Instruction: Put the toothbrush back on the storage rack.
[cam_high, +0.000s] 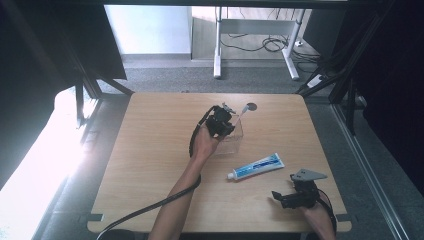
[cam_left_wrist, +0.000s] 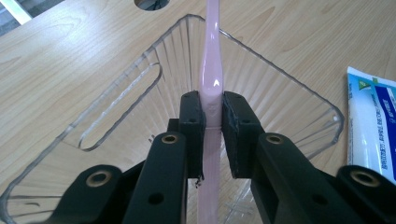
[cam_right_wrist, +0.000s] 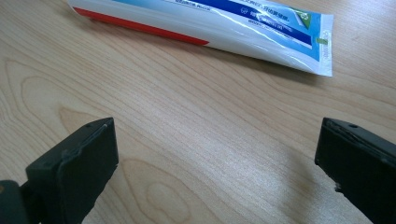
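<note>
My left gripper (cam_left_wrist: 212, 112) is shut on a pink toothbrush (cam_left_wrist: 211, 60), its pads pressing the handle from both sides. The brush hangs over the open top of a clear ribbed plastic container (cam_left_wrist: 280, 88), with its far end pointing past the far rim. From above, the left gripper (cam_high: 220, 122) sits over the clear container (cam_high: 235, 142) at mid-table, and the toothbrush head (cam_high: 244, 108) sticks out to the upper right. A blue and white toothpaste tube (cam_high: 256, 166) lies flat to the right. My right gripper (cam_high: 285, 197) rests open near the front right edge, jaws wide apart, with the toothpaste tube (cam_right_wrist: 210, 28) ahead of it.
The wooden table (cam_high: 150, 150) has a round cable hole (cam_high: 251, 106) near its far edge, just beyond the container. A black cable (cam_high: 145, 210) trails from the left gripper off the front edge. Desk legs and cables stand on the floor behind the table.
</note>
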